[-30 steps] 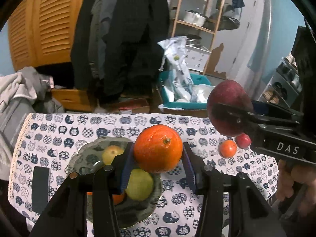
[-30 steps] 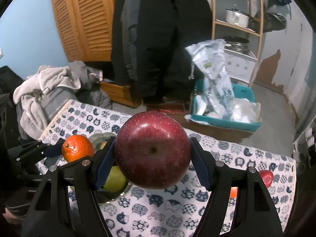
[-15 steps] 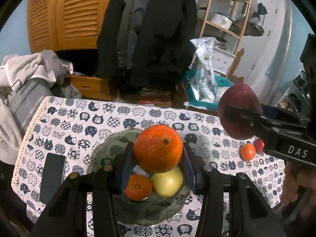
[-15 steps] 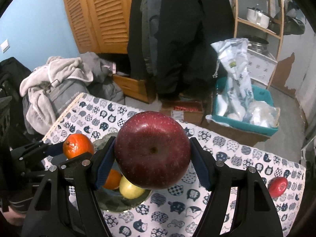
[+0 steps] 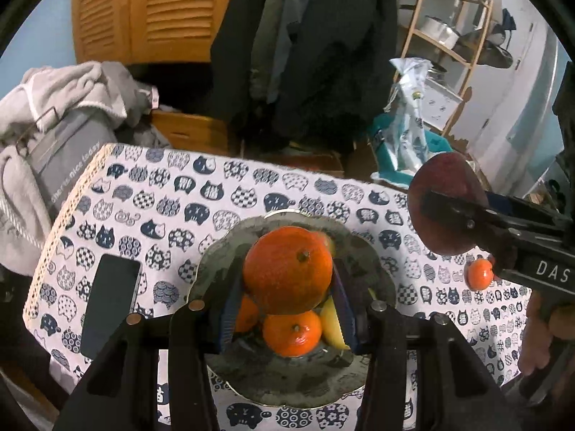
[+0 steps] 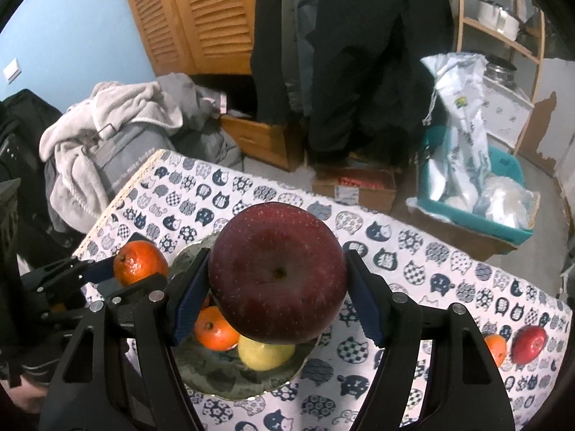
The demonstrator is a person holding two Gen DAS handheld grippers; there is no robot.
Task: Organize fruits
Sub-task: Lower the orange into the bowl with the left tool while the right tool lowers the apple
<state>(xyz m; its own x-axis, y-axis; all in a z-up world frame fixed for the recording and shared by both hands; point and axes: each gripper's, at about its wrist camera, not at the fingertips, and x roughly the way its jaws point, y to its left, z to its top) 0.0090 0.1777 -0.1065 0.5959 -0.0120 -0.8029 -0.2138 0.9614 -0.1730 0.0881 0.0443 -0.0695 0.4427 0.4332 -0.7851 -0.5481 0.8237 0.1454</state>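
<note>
My left gripper [image 5: 287,309] pinches an orange [image 5: 287,269] between its blue pads, and that orange blocks most of the bowl [image 5: 215,269] below it. Under it I make out one small mandarin [image 5: 291,334] whole, a sliver of another orange fruit at its left, and a yellow strip at its right that I cannot name from here. My right gripper [image 6: 276,305] is clamped on a dark red apple [image 6: 276,273], which hides the bowl's middle in that view too.

The right view shows that yellow piece as a rounded yellow-green fruit [image 6: 266,355] lying against the mandarin in the bowl. It also shows a red fruit [image 6: 528,337] beside a loose mandarin [image 6: 497,348] near the table's right corner; the left view shows only that mandarin there, half tucked behind my right gripper's body, with a hand [image 5: 539,327] cut off at the frame edge. Only the left view shows the phone [image 5: 109,305] lying flat left of the bowl, near the lace edge of the cloth [image 5: 172,194].

The bowl's near rim is hidden behind my own fingers in both views. Open cloth lies beyond the bowl up to the far table edge, and between the bowl and the loose fruit at the right.
</note>
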